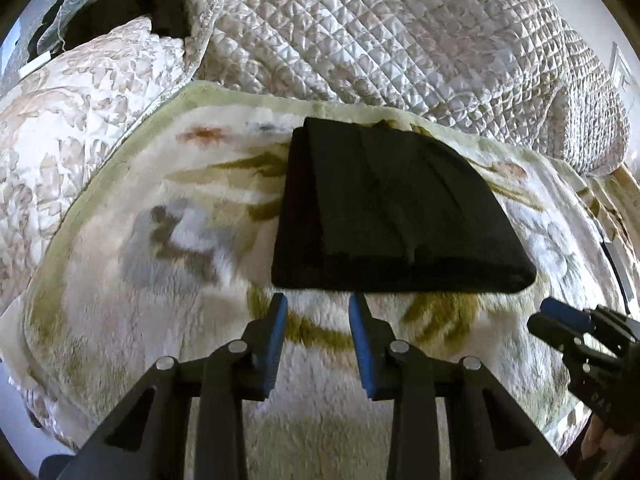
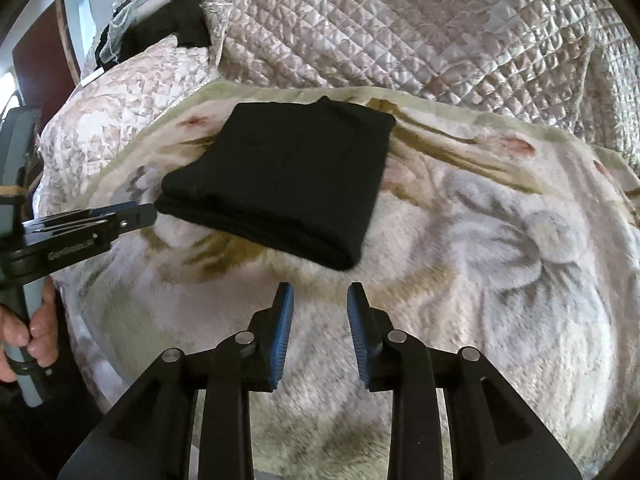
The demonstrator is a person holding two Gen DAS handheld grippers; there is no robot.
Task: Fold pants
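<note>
Quilted satin bedspread (image 1: 400,32), heaped across the far side of the bed from 10 to 2 o'clock in both views. Plush floral blanket (image 1: 160,240), spread flat over the bed nearer the cameras and bearing everything below. Floral quilted pillow (image 1: 80,100), at 9 o'clock in the left wrist view. Black pants (image 1: 384,208), folded into a compact rectangle lying on the blanket; at 12 o'clock just ahead of the left tool, at 11 o'clock from the right tool, thick folded edge toward the cameras.

Left tool (image 1: 318,312): blue pads parted to a moderate gap, empty, tips just short of the pants' near edge. Right tool (image 2: 320,300): pads likewise moderately parted, empty, apart from the pants' near right corner.

Right wrist view only: left tool seen side-on at 9 o'clock, tip just beside the pants' near left corner, with a hand (image 2: 24,332) gripping its grey handle. Left wrist view only: right tool at 4 o'clock, over bare blanket.
</note>
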